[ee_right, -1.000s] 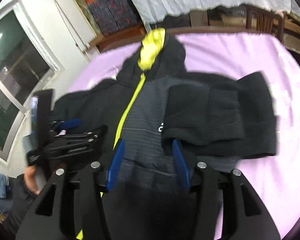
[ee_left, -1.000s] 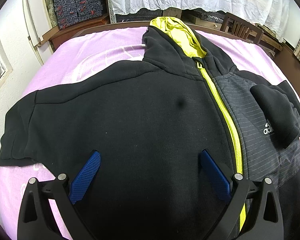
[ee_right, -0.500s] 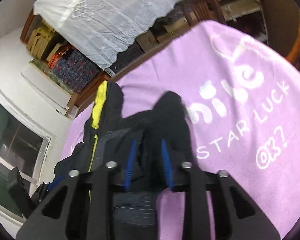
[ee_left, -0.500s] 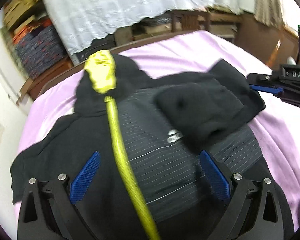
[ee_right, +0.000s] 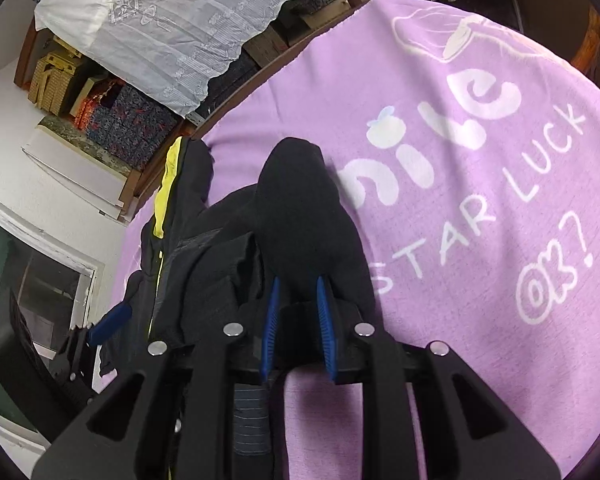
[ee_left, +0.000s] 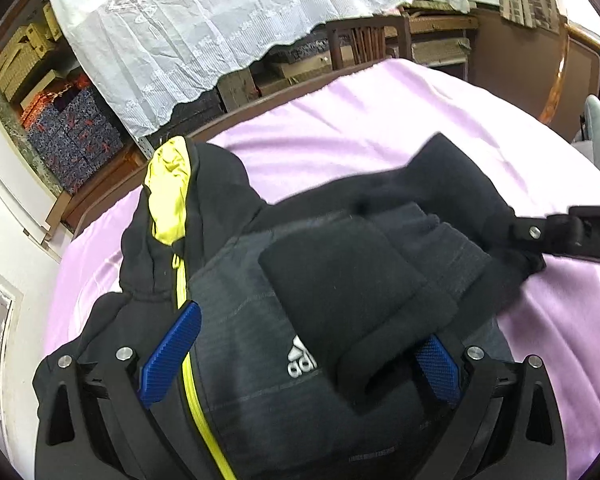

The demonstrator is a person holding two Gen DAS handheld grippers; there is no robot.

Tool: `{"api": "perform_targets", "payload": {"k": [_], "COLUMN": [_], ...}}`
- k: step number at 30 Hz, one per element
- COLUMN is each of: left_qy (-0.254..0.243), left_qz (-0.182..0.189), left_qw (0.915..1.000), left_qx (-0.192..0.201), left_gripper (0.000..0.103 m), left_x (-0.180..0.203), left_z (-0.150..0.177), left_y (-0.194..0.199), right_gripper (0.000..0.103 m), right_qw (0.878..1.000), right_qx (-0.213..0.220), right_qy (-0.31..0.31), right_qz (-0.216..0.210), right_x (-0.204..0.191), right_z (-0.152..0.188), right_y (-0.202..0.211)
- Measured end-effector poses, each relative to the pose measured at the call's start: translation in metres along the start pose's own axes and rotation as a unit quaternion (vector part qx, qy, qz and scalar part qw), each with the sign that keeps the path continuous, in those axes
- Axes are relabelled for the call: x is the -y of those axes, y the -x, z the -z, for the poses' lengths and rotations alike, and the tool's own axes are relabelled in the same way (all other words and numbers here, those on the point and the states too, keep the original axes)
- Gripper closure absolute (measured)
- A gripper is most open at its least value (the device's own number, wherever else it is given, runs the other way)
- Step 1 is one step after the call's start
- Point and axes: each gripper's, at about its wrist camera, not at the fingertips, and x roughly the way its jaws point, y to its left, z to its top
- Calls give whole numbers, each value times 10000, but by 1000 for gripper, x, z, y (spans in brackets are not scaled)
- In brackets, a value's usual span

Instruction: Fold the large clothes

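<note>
A black hoodie (ee_left: 260,320) with a yellow zipper and yellow-lined hood lies on a purple blanket (ee_left: 340,128). Its right sleeve (ee_left: 340,280) is folded across the chest. My left gripper (ee_left: 300,356) is open, low over the chest near the white logo. My right gripper (ee_right: 296,328) has its jaws narrowed on the black fabric at the hoodie's right edge (ee_right: 300,220). It also shows in the left wrist view (ee_left: 540,236) at the sleeve's outer fold. The left gripper's blue pad shows in the right wrist view (ee_right: 112,320).
The blanket (ee_right: 460,200) bears white lettering to the right of the hoodie. A wooden bed frame edge (ee_left: 260,100), a white lace cloth (ee_left: 220,20), patterned boxes (ee_left: 72,136) and a chair (ee_left: 364,40) stand behind. A window (ee_right: 20,300) is at left.
The left gripper swung from the hoodie's left half to over the chest. The right gripper moved out to the hoodie's right edge and closed down on the fabric there.
</note>
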Motion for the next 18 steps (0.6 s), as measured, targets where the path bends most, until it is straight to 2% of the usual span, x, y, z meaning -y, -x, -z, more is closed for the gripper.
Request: {"api": "perform_targets", "payload": {"k": [2, 3, 5, 8, 12, 15, 18], "left_qy": [136, 262, 451, 769, 1161, 1459, 1852], "left_qz": [79, 234, 444, 695, 605, 425, 255], "left_qw": [9998, 9994, 9980, 9946, 9911, 9875, 9817], "left_qx": [78, 34, -9, 23, 258, 414, 363], "left_gripper": [26, 33, 67, 91, 96, 96, 93], "left_x": [-6, -13, -23, -40, -64, -86, -113], "left_z": [0, 1, 2, 4, 7, 20, 43], "left_y": [0, -1, 0, 5, 21, 37, 39], "right_gripper": [83, 83, 83, 83, 83, 83, 83], "right_qw": [9999, 9999, 9996, 9990, 9973, 9966, 9966], "right_qx": [34, 61, 156, 260, 371, 473, 435], "right_qy": [-54, -69, -96, -126, -112, 23, 102], "right_qz": [-90, -138, -233, -341, -617, -672, -692], "right_x": [0, 1, 1, 0, -3, -8, -12], "right_z": [-1, -2, -3, -3, -3, -2, -1], "right_y": [2, 4, 10, 16, 24, 28, 28]}}
